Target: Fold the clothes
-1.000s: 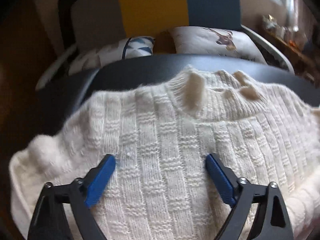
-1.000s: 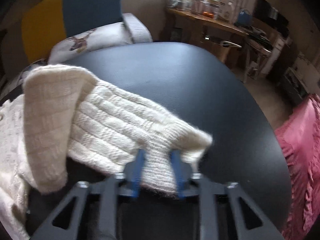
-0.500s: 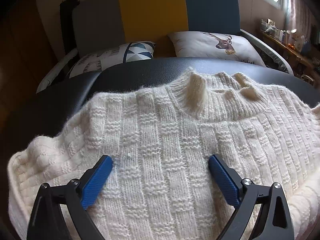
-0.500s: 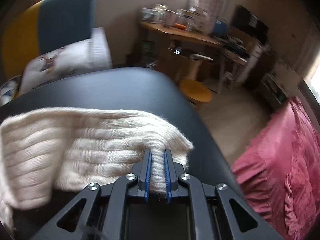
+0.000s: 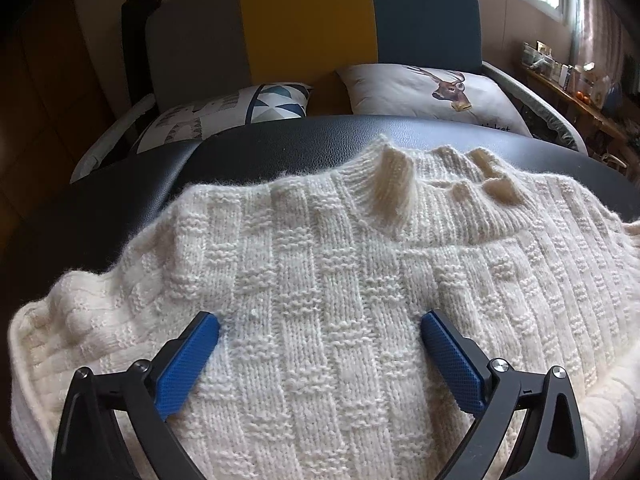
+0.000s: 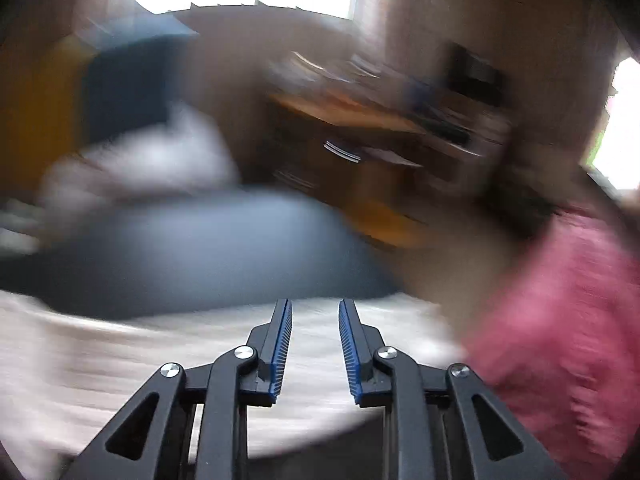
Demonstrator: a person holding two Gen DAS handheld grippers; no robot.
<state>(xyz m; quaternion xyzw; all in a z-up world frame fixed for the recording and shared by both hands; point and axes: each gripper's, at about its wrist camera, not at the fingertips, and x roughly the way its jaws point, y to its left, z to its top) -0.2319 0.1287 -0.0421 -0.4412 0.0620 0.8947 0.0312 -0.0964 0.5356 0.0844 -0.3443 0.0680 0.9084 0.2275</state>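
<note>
Directly ahead of the left gripper (image 5: pixel 320 322), a cream knitted sweater (image 5: pixel 340 280) lies spread on a black padded table (image 5: pixel 248 152), neckline at the far end. Left gripper is held low and level over the garment's body, aimed at the collar (image 5: pixel 400 188). Its jaws stand wide apart, one blue pad (image 5: pixel 188 364) to either side of the knit; nothing is clamped between them. Whether the pads touch the fabric cannot be determined. The collar ribbing is rucked into several upright folds. Left of the gripper, a bunched sleeve (image 5: pixel 80 316) lies at the table's near edge. Beyond the table stands a sofa (image 5: pixel 312 24) with grey, yellow and teal back panels, carrying a geometric-print cushion (image 5: pixel 240 108) and a deer-print cushion (image 5: pixel 436 92).

Right wrist view is heavily motion-blurred. The right gripper (image 6: pixel 315 306) points forward and slightly upward over a pale band of the sweater (image 6: pixel 120 360), which runs beneath and to the left of the fingers. Its jaws are parted by a moderate gap with the blue pads (image 6: pixel 280 344) roughly parallel; the blur does not show whether any fabric sits in the gap. Ahead of this gripper lies the dark table surface (image 6: pixel 200 248). To its right is a pink fabric mass (image 6: pixel 560 320). A wooden desk (image 6: pixel 360 112) appears beyond, detail unreadable.
</note>
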